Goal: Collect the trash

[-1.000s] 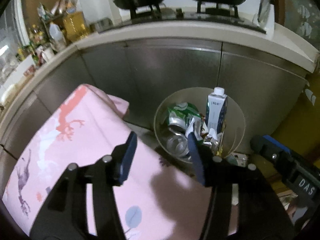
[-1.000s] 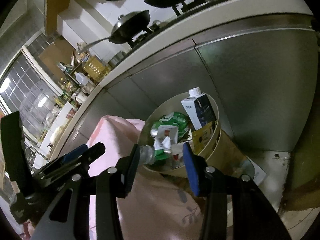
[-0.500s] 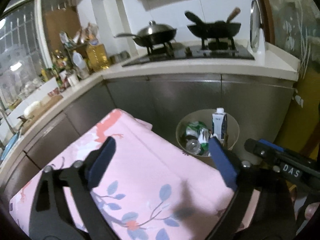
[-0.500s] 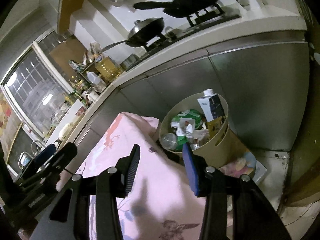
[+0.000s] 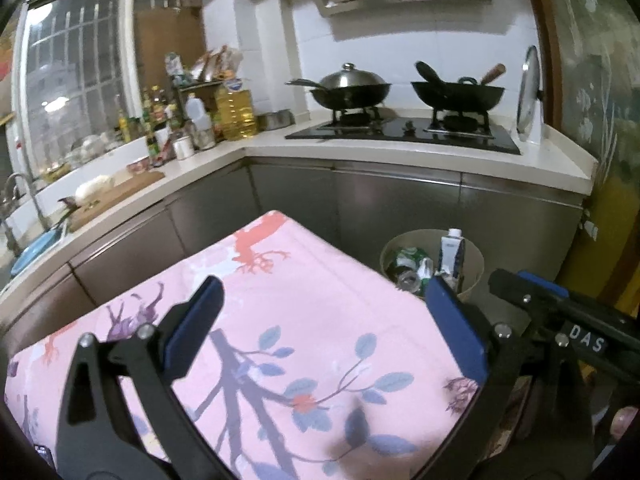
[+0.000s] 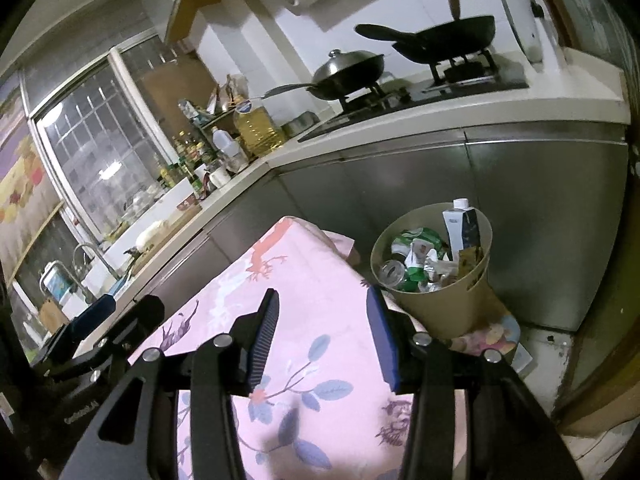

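A beige trash bin (image 6: 444,312) stands on the floor against the steel cabinets, also in the left wrist view (image 5: 474,264). It holds green cans (image 6: 420,238), a crushed can (image 6: 390,270), wrappers and an upright dark milk carton (image 6: 464,228), also seen in the left wrist view (image 5: 452,250). My left gripper (image 5: 324,312) is open and empty over the pink floral cloth (image 5: 280,340). My right gripper (image 6: 324,320) is open and empty over the same cloth (image 6: 316,308), left of the bin.
The cloth covers a table in front of an L-shaped counter (image 5: 400,152). Two woks (image 5: 352,92) sit on the stove. Oil and sauce bottles (image 5: 236,112) crowd the corner. A sink tap (image 6: 92,256) is at the left.
Both grippers have pulled back and up from the bin, which now looks smaller and farther. The left jaws have opened wider. More of the cloth shows.
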